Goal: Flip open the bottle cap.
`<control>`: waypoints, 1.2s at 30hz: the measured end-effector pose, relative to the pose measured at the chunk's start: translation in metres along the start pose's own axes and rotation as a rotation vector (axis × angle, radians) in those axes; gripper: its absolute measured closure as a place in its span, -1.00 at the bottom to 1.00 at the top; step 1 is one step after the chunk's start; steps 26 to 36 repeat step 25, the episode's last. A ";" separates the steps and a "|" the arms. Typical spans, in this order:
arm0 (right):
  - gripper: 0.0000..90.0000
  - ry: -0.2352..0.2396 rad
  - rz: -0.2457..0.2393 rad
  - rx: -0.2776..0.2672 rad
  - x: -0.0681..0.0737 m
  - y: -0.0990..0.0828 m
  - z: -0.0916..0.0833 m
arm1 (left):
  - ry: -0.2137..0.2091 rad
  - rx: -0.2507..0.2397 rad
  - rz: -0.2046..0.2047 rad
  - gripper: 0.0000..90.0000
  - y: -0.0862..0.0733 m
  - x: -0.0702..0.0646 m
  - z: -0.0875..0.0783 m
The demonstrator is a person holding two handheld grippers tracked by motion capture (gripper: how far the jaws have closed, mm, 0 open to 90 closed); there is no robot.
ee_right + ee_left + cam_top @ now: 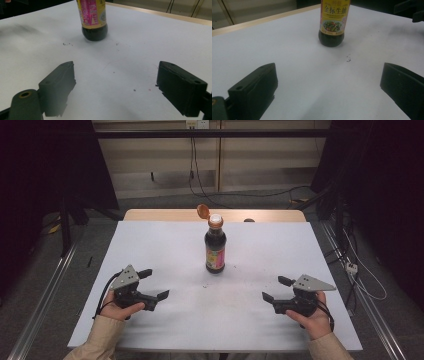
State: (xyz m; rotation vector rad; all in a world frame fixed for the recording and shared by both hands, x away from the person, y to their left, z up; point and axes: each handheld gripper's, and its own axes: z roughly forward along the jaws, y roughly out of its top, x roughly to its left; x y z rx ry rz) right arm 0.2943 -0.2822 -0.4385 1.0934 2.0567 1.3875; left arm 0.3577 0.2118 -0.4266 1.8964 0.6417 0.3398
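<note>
A dark soy sauce bottle (215, 247) with a yellow and pink label stands upright at the middle of the white table (165, 240); its orange flip cap (202, 211) hangs open to the left of the neck. The left gripper (154, 283) rests low near the front left, held by a hand, its jaws wide apart and bare. The right gripper (277, 288) sits at the front right in the other hand, jaws also spread with nothing between them. Both point toward the bottle (332, 22) (93, 20), which stands well beyond the left gripper (328, 85) and the right gripper (116, 86).
Small dark specks (206, 285) mark the table in front of the bottle. A wooden edge (165, 214) runs along the far side. Metal rails (42, 300) flank the table on the floor, and cables (360, 270) trail at the right.
</note>
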 end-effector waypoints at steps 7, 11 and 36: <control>-0.66 -0.004 0.013 -0.006 -0.002 -0.003 -0.004 | 0.014 0.008 -0.001 -0.98 -0.005 0.001 -0.007; -0.66 -0.004 0.011 -0.005 -0.002 -0.004 -0.005 | 0.020 0.010 0.002 -0.97 -0.008 0.002 -0.011; -0.67 -0.022 0.029 -0.014 -0.007 -0.008 -0.010 | 0.032 0.007 -0.011 -0.97 -0.013 0.004 -0.018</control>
